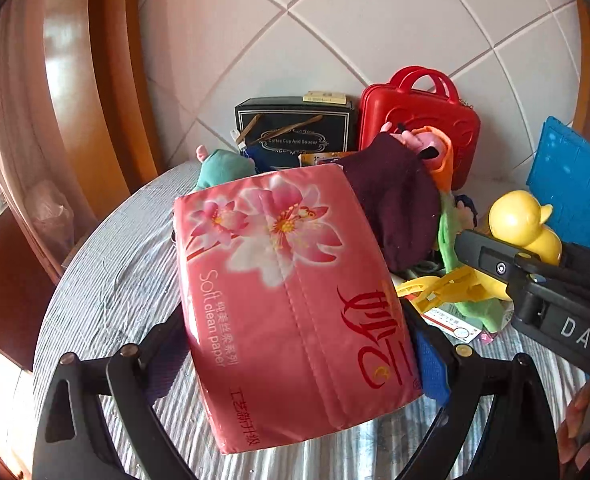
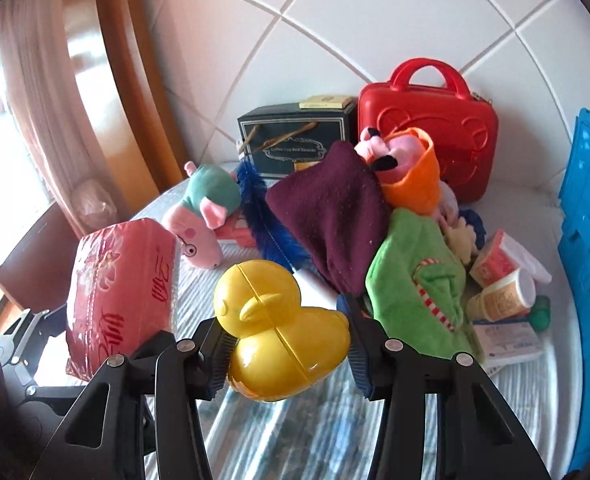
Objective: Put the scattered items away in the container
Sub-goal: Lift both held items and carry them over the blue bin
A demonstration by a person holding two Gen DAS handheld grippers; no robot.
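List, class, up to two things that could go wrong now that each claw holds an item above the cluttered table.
1. The duck is smooth and rounded; the right claw pinches only its sides, so it might slip out.
2. The tissue pack is soft and juts far beyond the left claw; it may sag or catch the pile.

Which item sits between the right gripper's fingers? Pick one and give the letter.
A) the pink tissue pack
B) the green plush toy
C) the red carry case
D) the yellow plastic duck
D: in the right wrist view the yellow plastic duck sits clamped in the right gripper, raised above the striped cloth, while the pink tissue pack is in the left gripper.
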